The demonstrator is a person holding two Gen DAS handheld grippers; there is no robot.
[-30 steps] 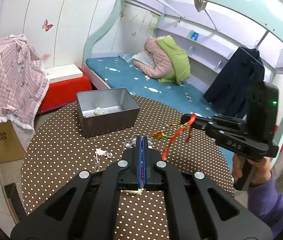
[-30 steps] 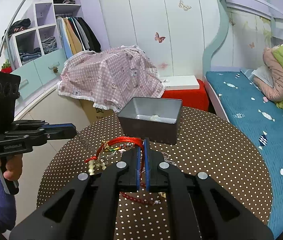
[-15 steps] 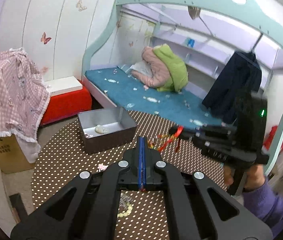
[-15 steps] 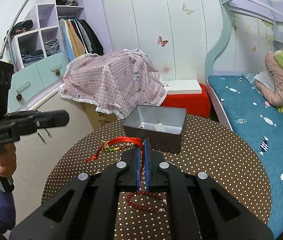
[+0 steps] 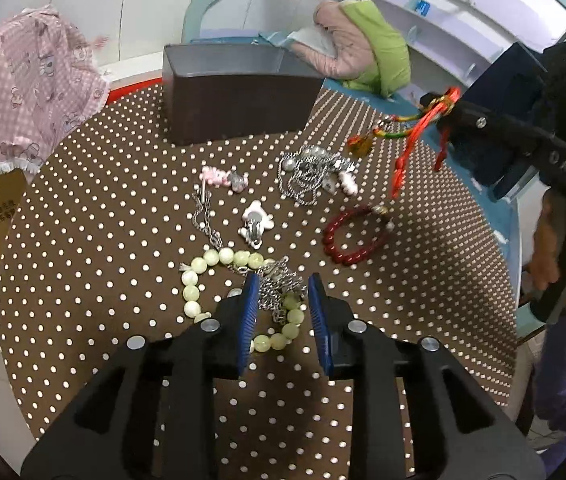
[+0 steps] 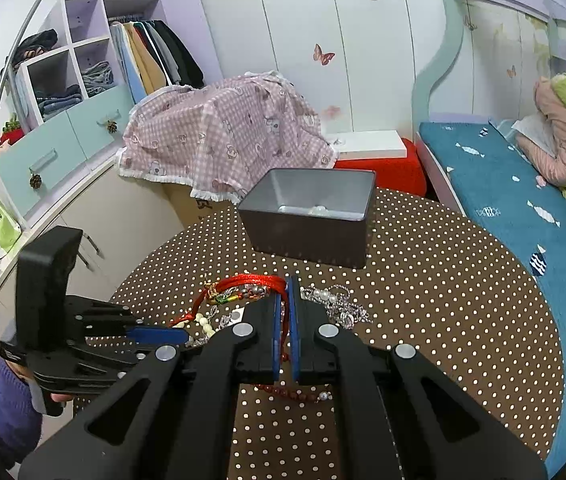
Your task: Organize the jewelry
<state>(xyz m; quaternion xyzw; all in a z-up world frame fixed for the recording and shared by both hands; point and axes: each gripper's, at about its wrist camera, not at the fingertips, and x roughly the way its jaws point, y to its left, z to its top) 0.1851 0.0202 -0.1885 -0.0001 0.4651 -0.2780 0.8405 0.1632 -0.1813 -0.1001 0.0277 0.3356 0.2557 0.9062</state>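
Note:
My left gripper (image 5: 283,294) is open, low over a pale green bead bracelet (image 5: 199,276) tangled with a silver chain (image 5: 279,284) on the dotted table. My right gripper (image 6: 284,292) is shut on a red cord bracelet (image 6: 251,282) and holds it above the table; it also shows in the left wrist view (image 5: 419,128). A grey metal box (image 6: 311,212) stands at the table's far side (image 5: 239,92) with a small pale piece inside. A red bead bracelet (image 5: 353,236), a silver chain pile (image 5: 311,172) and small charms (image 5: 257,222) lie between.
The round brown dotted table (image 5: 83,240) ends near a bed with a teal cover (image 6: 523,200) on the right. A pink checked cloth (image 6: 227,132) covers something beyond the table. A red stool (image 6: 383,168) stands behind the box.
My left gripper has opened and dropped down close over the green bead bracelet. My right gripper still holds the red cord bracelet, now nearer the table and the box.

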